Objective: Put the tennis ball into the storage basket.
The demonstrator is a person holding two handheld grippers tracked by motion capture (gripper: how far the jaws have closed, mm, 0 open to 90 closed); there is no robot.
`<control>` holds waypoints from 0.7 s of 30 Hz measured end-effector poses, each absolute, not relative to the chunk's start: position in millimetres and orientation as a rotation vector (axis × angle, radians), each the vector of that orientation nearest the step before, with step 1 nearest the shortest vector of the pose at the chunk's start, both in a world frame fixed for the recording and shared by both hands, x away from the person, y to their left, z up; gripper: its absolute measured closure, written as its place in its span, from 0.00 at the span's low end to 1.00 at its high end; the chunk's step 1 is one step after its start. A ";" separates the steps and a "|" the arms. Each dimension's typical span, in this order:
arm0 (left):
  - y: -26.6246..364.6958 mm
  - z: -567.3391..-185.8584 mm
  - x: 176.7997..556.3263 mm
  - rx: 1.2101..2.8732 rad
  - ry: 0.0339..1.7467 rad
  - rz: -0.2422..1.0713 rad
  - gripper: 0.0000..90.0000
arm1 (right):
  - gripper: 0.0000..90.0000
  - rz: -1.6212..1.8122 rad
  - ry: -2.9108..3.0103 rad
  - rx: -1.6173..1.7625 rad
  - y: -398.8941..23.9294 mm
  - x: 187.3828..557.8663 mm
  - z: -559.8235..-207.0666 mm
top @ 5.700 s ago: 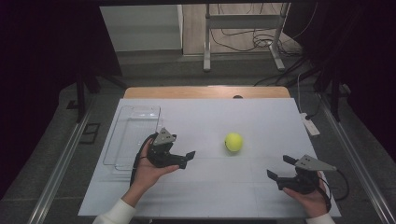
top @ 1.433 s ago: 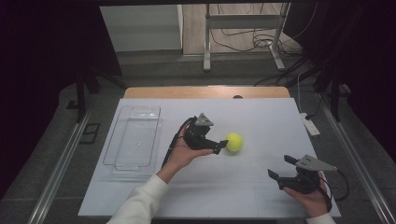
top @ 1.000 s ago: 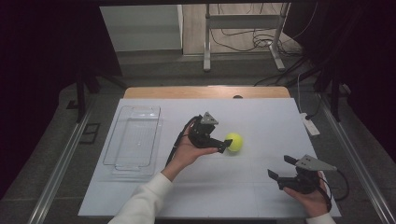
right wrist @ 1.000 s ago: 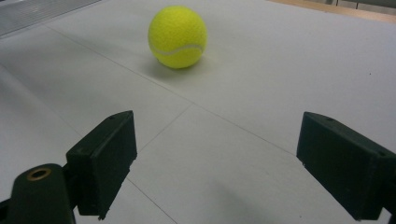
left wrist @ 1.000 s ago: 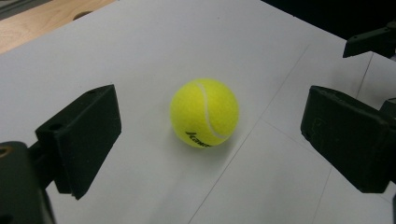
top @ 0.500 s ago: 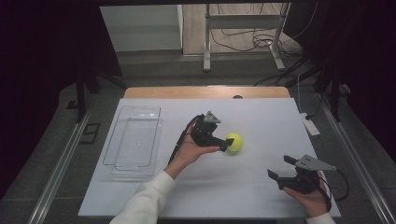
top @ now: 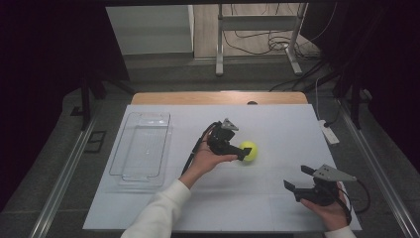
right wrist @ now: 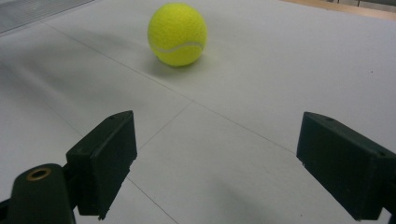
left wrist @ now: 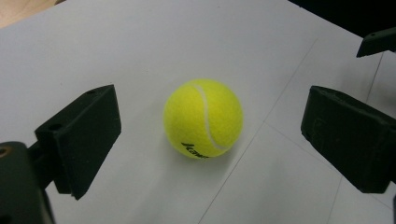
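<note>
White table (top: 148, 208) spanning the scene. Clear rectangular tray (top: 142, 148) at left, long axis running near to far. Left gripper (top: 241, 151) at table centre, held in left hand (top: 208, 157), pointing right; jaws spread wide either side of the tennis ball (top: 248, 150), not touching it. Right gripper (top: 298, 179) at near right, held in right hand (top: 331, 210), pointing left toward the ball, well apart from it; jaws spread wide, holding nothing. Ball round, no long axis; resting on table, black lettering on its near underside in the left gripper view.
</note>
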State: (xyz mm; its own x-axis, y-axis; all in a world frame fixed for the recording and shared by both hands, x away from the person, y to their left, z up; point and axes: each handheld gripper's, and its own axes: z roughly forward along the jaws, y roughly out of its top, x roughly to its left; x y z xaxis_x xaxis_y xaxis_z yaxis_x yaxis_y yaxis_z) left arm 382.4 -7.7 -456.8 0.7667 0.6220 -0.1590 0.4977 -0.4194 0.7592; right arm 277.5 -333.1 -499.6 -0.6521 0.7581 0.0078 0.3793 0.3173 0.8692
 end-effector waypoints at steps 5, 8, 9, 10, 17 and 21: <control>-12.3 -460.9 386.5 2.113 0.844 0.175 0.06 | 0.14 1.277 2.187 1.009 -333.0 277.7 -499.7; -15.3 -462.1 389.0 2.119 0.846 0.171 0.06 | 0.14 1.277 2.188 1.009 -333.0 277.7 -499.8; -16.1 -462.3 389.7 2.123 0.846 0.169 0.06 | 0.14 1.277 2.187 1.009 -333.1 277.6 -499.8; -17.3 -462.7 390.6 2.126 0.845 0.168 0.06 | 0.14 1.277 2.187 1.009 -333.1 277.6 -499.7; -22.5 -466.2 394.3 2.136 0.852 0.158 0.06 | 0.14 1.275 2.186 1.010 -333.3 277.6 -499.7; -23.9 -467.9 396.5 2.141 0.858 0.154 0.06 | 0.14 1.278 2.187 1.009 -333.2 277.6 -499.8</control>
